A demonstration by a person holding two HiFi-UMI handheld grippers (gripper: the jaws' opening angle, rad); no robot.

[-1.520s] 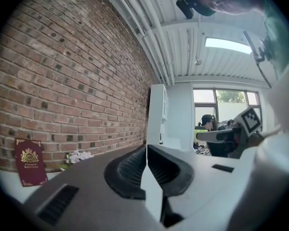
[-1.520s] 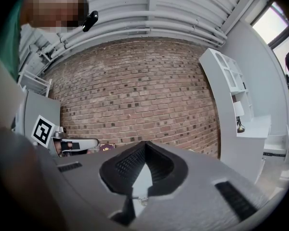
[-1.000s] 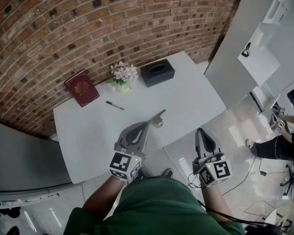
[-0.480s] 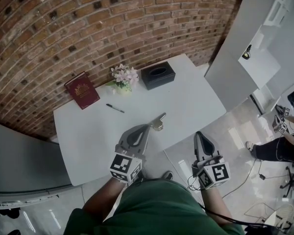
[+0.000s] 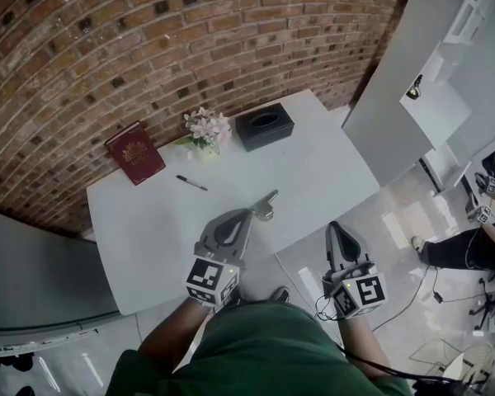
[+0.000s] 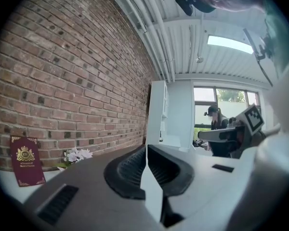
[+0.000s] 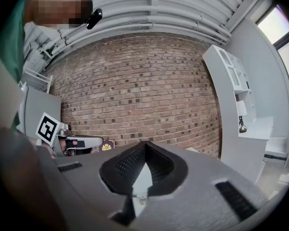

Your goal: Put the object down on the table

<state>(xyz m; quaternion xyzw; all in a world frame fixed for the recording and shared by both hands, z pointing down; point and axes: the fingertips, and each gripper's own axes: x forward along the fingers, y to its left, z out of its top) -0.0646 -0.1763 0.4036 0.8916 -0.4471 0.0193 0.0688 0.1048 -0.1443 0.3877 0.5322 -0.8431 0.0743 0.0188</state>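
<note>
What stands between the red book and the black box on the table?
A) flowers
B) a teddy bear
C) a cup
A: a small bunch of pale flowers stands on the white table, with the red book on one side and the black box on the other.

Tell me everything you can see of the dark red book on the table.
The dark red book is closed, seemingly a hardback, with a gold crest and small unreadable gold lettering on its front cover. It stands upright at the back left of the white table, cover facing the person, before the brick wall; whether it leans there cannot be told. The flowers stand apart to its right.
</note>
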